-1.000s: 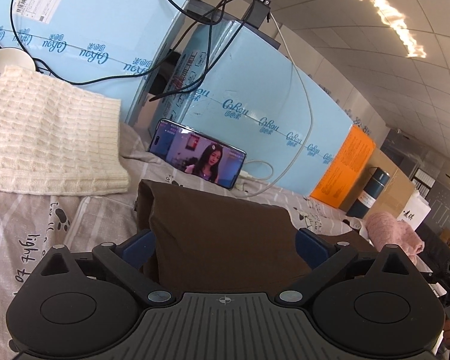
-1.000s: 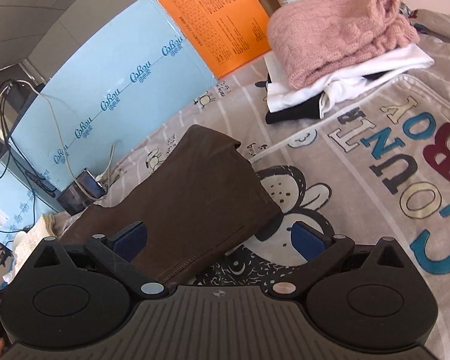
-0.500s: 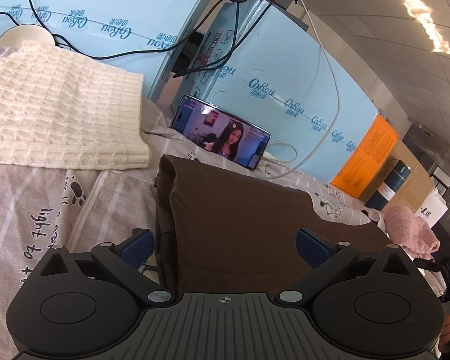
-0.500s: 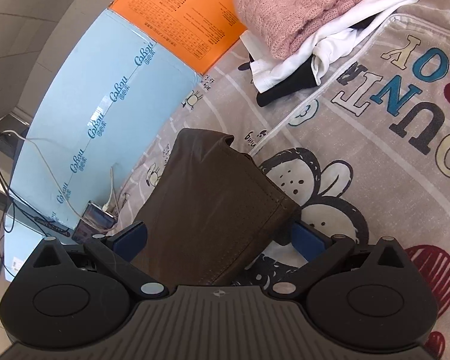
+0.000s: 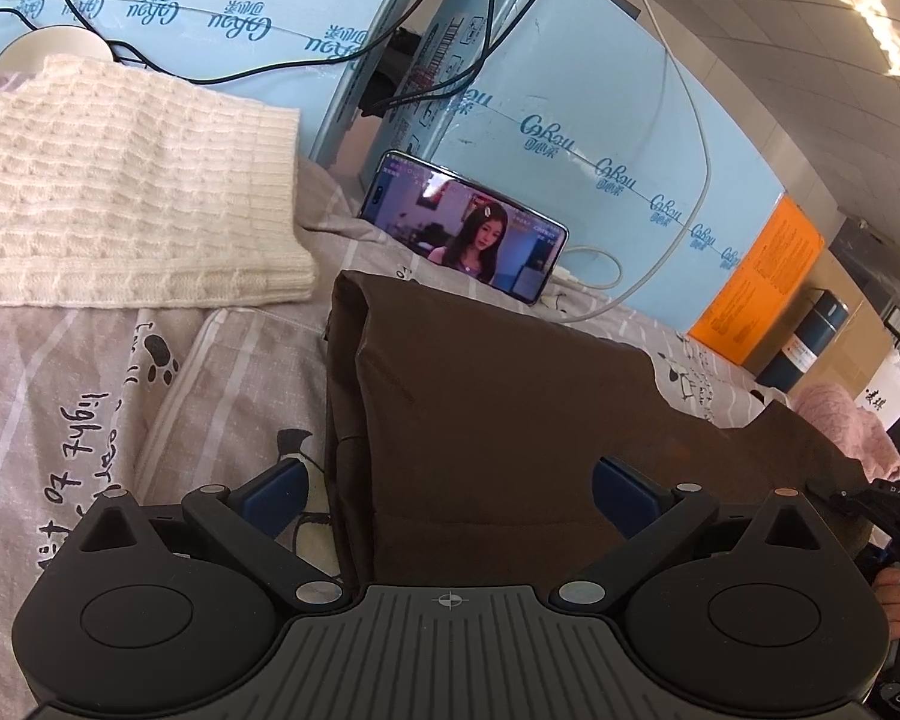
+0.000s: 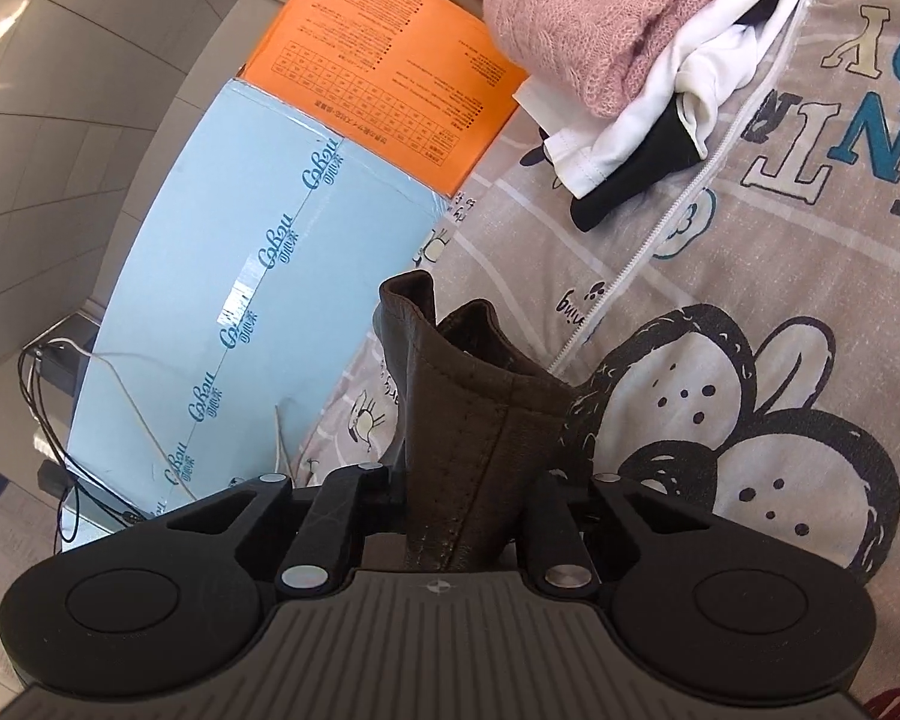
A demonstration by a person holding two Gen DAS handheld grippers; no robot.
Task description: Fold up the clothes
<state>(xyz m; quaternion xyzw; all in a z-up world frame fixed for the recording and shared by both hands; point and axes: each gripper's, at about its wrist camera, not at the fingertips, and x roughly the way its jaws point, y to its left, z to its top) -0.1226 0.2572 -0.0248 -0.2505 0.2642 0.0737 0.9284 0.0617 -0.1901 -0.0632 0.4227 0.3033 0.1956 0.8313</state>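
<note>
The right tongs (image 6: 459,498) are clamped on the stitched hem of the brown garment (image 6: 480,420), the jaws drawn in tight against the cloth so that the pinched corner stands up between them in a stiff fold. The left tongs (image 5: 447,483) stand wide apart, one blue-padded finger (image 5: 273,489) over the printed bedsheet (image 5: 90,420) just off the garment's left edge, the other finger (image 5: 621,495) over the brown cloth itself; neither pad presses on anything.

The brown garment lies folded on the sheet (a grey-beige cover with cartoon rabbits and big coloured letters), its long folded edge running away from the left wrist camera toward a phone (image 5: 465,228) propped against pale blue boxes (image 5: 570,120). The phone's screen is lit, and a white cable (image 5: 594,276) curls beside it. To the left of the brown garment, well apart, rests a folded cream knit (image 5: 120,192). In the right wrist view a stack of folded clothes sits farther along the sheet: a pink knit (image 6: 600,18) on top, a white garment (image 6: 678,96) under it, and a black one (image 6: 630,180) lowest. An orange box (image 6: 378,78) stands next to the blue ones, near that stack. At the right edge of the left wrist view, a hand (image 5: 897,603) shows on the other tool's handle.
</note>
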